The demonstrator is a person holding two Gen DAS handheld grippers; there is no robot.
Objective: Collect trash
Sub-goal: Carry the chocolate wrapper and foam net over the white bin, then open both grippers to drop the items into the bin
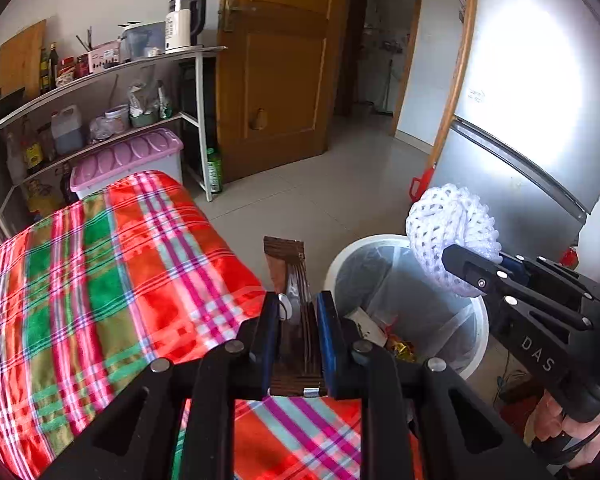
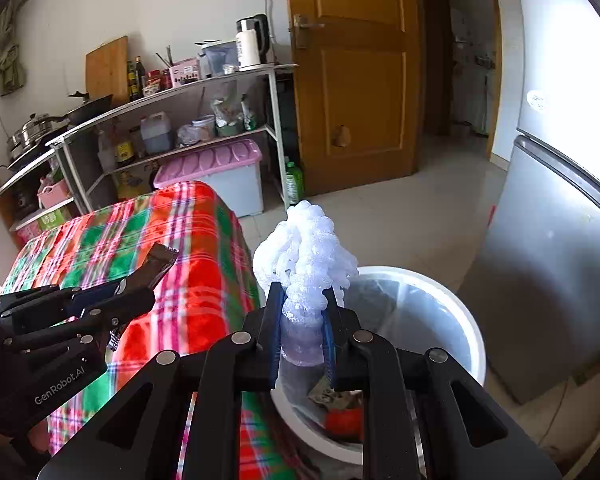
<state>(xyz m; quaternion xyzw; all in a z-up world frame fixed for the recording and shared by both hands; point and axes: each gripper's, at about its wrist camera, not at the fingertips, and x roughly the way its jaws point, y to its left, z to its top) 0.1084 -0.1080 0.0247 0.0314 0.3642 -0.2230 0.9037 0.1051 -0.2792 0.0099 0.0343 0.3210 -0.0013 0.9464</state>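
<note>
Both tongs loaded, left gripper [image 1: 298, 312] pinching a brown wrapper [image 1: 290, 276], right gripper [image 2: 302, 328] squeezing white foam netting [image 2: 306, 248], and the bin [image 2: 452, 300] already has scraps, so only the drop looks left.

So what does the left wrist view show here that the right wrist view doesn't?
Only the left wrist view: the red object by the fridge, and the right tool from the side, gripping the white foam net.
Only the right wrist view: the pots and wok on the shelf, and the left tool from the side.
Both: the brown wrapper, plaid cloth, lined white bin, wooden door.
</note>
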